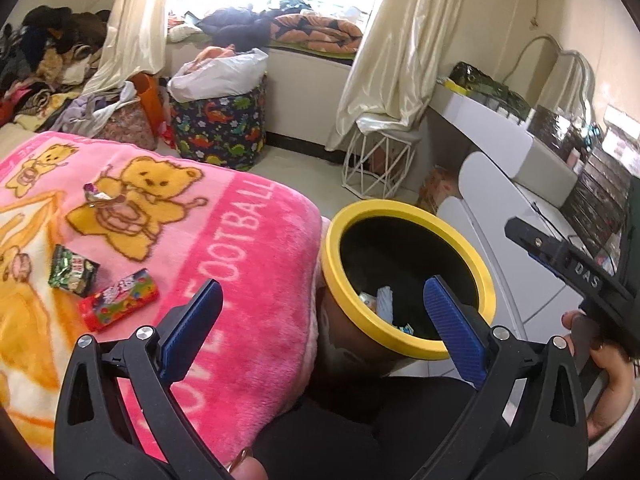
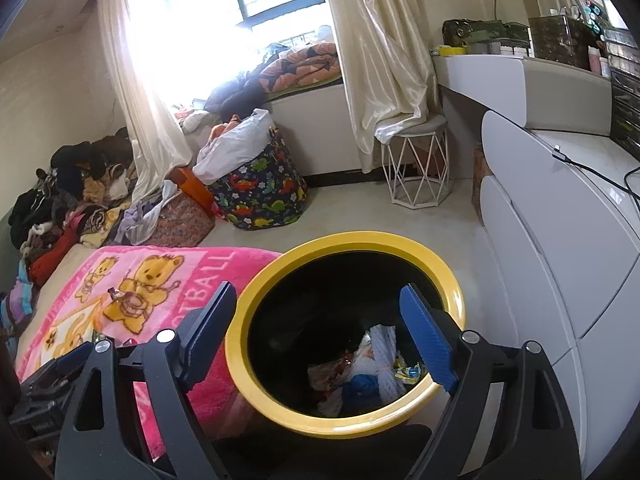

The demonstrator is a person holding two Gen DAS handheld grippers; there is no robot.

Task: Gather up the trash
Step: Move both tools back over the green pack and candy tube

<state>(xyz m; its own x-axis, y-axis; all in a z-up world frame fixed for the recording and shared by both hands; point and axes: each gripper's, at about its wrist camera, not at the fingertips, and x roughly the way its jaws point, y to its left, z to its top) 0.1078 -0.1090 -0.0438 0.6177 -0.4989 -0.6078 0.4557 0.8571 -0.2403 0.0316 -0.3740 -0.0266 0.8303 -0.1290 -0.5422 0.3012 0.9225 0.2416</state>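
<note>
Now both grippers are gaping empty: the right gripper (image 2: 320, 340) is hovering over the yellow-rimmed bin (image 2: 256, 380), while the left gripper (image 1: 324, 328), nearer, is facing the red wrapper (image 1: 118, 298) lying leftward on the pink blanket (image 1: 256, 240), its long axis slanting up-right.

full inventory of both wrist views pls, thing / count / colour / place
blanket: 1, pink with yellow bears, on the bed
wrappers: 3, green, red and silvery, lying on the blanket
bin: 1, yellow rim, black inside, beside the bed
trash in bin: several pieces, white, blue and mixed, at the bottom
hamper: 1, dark dinosaur print, on the floor near the window
stool: 1, white wire frame, below the curtain
curtains: 2, cream, at the window
clothes pile: 1, mixed dark colours, far end of the bed
drawers: 1 unit, white, right wall
left gripper: 1, black with blue pads, open, empty
right gripper: 1, black with blue pads, open, above the bin
</note>
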